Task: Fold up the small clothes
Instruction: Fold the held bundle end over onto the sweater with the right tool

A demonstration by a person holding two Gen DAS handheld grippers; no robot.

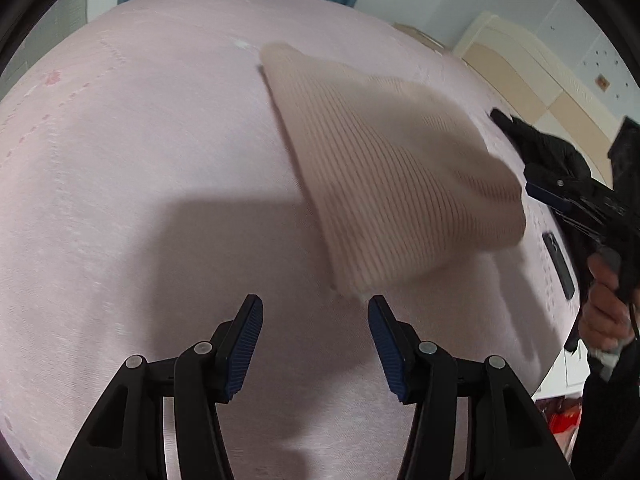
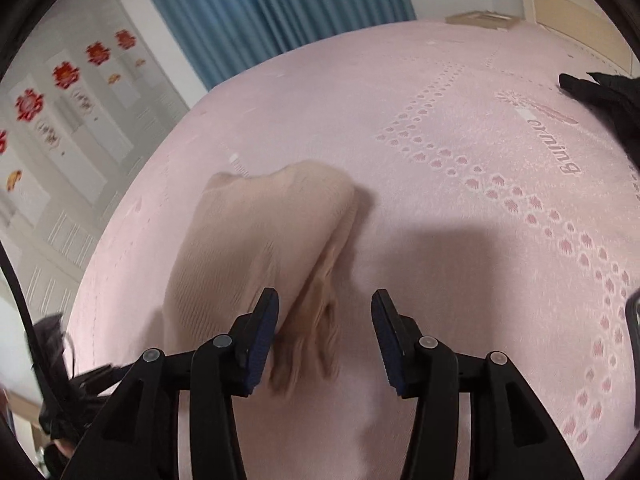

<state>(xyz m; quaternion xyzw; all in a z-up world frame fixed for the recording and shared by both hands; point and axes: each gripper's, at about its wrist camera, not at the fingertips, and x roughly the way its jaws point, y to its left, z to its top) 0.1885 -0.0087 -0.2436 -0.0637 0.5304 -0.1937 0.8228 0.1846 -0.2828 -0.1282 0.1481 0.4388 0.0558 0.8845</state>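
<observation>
- on the pink bed sheet (image 1: 140,168), the beige ribbed knit garment (image 1: 384,168) lies slightly rumpled, a loose bunched end nearest my right side.
- my left gripper (image 1: 316,340) has its fingers standing apart with nothing between them, just short of the garment's near corner.
- my right gripper (image 2: 325,336) also has its fingers parted; the bunched end sits between them and brushes the left one, but i see no squeeze, so i read it as not held.
- i judge this as the set-down after a fold, or the start of the next one; the blur makes it hard to say which.
- next move, i think: square the bunched end flat, then pinch two corners on one edge and carry them across evenly.
- a black cloth (image 2: 600,96) and a phone (image 1: 558,264) lie well aside.
</observation>
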